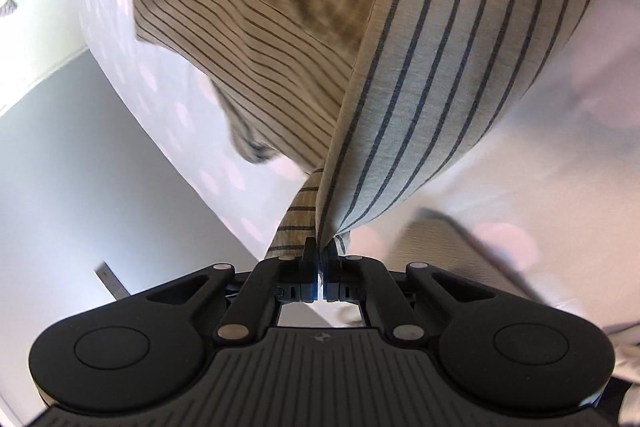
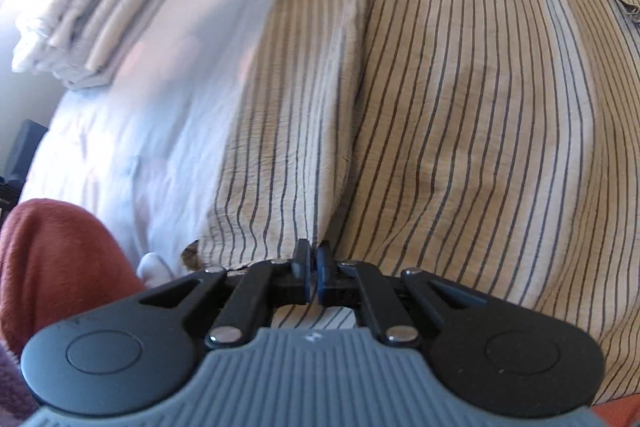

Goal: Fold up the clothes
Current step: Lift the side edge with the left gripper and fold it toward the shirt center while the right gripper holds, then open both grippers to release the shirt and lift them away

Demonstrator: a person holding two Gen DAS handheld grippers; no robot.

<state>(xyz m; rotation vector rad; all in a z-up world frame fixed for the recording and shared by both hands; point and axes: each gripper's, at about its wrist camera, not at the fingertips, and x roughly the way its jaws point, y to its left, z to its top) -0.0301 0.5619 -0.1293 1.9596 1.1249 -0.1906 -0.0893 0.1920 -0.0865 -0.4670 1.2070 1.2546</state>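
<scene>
**Both claws pinching the striped shirt over the bed**

Left claw (image 1: 320, 251): jaws pressed together, pinching an edge of the striped shirt (image 1: 420, 75). The cloth is rising out of the grip in a taut fold, pale with blue stripes on one face, tan with dark stripes on the other. The rest of it is spreading toward the far side of the bed.

Right claw (image 2: 314, 255): jaws nearly closed, gripping a fold of the same shirt (image 2: 480, 107) at its near hem. From here the tan cloth is lying broad over the bedsheet (image 2: 160, 87), covering the right part of the bed.

A stack of folded towels (image 2: 92, 11) is sitting near the far left corner of the bed, well apart from the shirt. A red sleeve (image 2: 60, 259) is showing at the near left edge.

Left view is blurring slightly.
</scene>
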